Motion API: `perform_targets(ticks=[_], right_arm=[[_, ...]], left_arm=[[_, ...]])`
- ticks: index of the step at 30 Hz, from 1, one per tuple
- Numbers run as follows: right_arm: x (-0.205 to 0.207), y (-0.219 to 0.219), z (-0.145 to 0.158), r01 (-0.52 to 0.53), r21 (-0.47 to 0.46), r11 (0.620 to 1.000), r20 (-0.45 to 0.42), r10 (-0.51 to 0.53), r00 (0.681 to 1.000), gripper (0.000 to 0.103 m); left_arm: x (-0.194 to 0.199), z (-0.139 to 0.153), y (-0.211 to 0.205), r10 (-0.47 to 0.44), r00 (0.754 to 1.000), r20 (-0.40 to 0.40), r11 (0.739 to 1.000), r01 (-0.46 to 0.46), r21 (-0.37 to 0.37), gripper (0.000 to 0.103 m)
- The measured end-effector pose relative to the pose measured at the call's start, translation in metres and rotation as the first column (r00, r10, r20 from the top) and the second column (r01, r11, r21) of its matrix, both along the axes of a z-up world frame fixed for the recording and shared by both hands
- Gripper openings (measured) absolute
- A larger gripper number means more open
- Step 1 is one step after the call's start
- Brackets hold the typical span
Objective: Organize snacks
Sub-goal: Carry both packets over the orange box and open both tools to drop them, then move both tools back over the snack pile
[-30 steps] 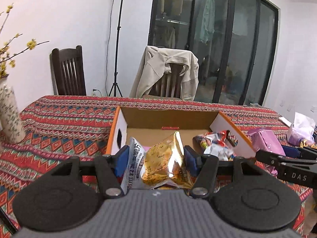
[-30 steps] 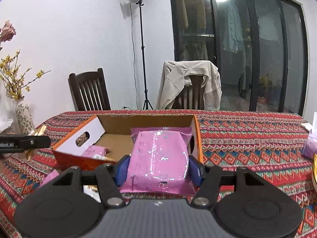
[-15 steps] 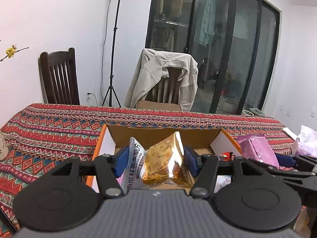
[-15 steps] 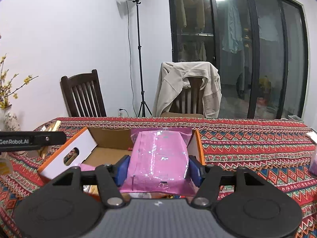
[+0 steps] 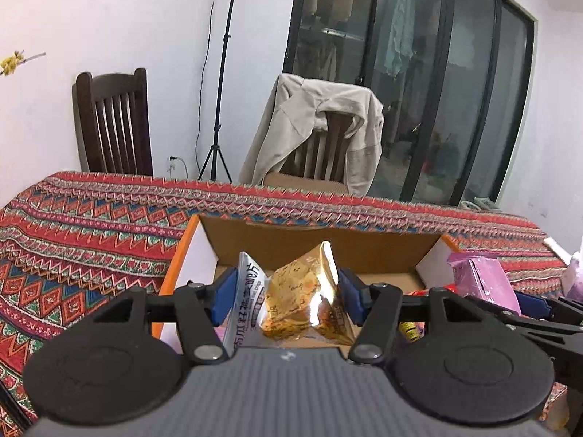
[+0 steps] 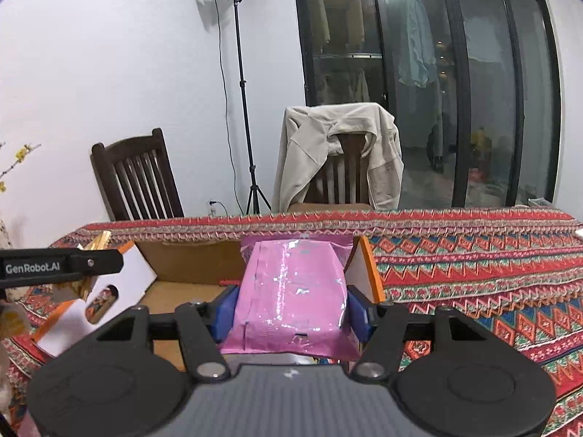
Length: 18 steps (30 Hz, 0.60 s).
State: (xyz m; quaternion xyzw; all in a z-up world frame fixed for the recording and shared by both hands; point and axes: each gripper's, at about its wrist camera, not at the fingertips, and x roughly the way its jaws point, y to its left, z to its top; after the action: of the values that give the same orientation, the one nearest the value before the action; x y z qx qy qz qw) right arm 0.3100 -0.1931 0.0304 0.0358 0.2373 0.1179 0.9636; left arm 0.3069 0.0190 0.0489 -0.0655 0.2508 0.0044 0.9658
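**Item 1, left gripper (image 5: 286, 286).** You are gripping a gold snack packet (image 5: 308, 296) between the blue pads, together with a white-and-silver packet (image 5: 247, 291) pressed against the left pad. The jaws are standing at a middling width, closed onto the two crinkled wrappers. The pair is hanging over the near left part of the cardboard box (image 5: 291, 240).

**Item 2, right gripper (image 6: 289, 306).** You are clamping a pink foil pack (image 6: 293, 291) by its two sides, jaws at a similar middling width. The pack is sitting above the right end of the box (image 6: 196, 258), just beside its orange-edged right wall.

**Item 3, box.** It is lying open on the patterned tablecloth (image 6: 473, 266). Through the left wrist view, red and yellow wrappers (image 5: 411, 322) are showing low inside at the right; most of the floor is hidden behind the grippers.

**Step in hand.** By my reading, you are carrying both loads over the box for depositing; nothing is released yet.

**Next move.** You are needing to lower each gripper inside the walls before parting the jaws. Watch the pink pack against the right wall, since it could catch the rim. The left side is holding two slippery wrappers, so they may drop unevenly. Keep the grippers apart as they descend.
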Motion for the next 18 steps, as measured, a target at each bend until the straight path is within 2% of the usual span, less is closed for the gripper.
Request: perform_targets(ticks=[4,7,8,9,10,11,12,18], right_arm=[[0.006,0.001,-0.010,-0.014,0.002,1.000,-0.030,0.014,0.999,0.061],[0.006,0.000,-0.015,-0.026,0.001,1.000,-0.038,0.026,0.999,0.065],[0.005,0.000,-0.016,-0.029,0.004,1.000,-0.039,0.029,0.999,0.069],[0.005,0.000,-0.017,-0.031,0.008,0.999,-0.041,0.031,0.999,0.080],[0.005,-0.001,-0.016,-0.032,0.011,0.999,-0.040,0.033,0.999,0.092],[0.004,-0.001,-0.017,-0.032,0.016,0.999,-0.037,0.032,0.999,0.097],[0.003,-0.002,-0.017,-0.031,0.018,0.999,-0.035,0.032,0.999,0.103],[0.002,-0.001,-0.018,-0.026,0.014,1.000,-0.046,0.026,0.999,0.103]], left_arm=[[0.005,-0.009,0.001,0.002,1.000,-0.022,1.000,-0.002,0.007,0.061],[0.004,-0.012,0.002,0.005,1.000,-0.023,1.000,-0.005,-0.004,0.070],[0.003,-0.012,0.002,0.007,1.000,-0.019,1.000,-0.007,-0.006,0.079],[0.003,-0.011,0.003,0.013,1.000,-0.014,1.000,-0.013,-0.007,0.091],[0.001,-0.010,0.003,0.023,1.000,-0.003,1.000,-0.023,-0.007,0.098],[0.000,-0.009,0.004,0.031,0.999,0.008,0.999,-0.031,-0.008,0.103],[-0.002,-0.008,0.004,0.039,0.999,0.020,0.999,-0.039,-0.008,0.103],[-0.004,-0.006,0.002,0.035,0.999,0.020,0.999,-0.035,0.000,0.103]])
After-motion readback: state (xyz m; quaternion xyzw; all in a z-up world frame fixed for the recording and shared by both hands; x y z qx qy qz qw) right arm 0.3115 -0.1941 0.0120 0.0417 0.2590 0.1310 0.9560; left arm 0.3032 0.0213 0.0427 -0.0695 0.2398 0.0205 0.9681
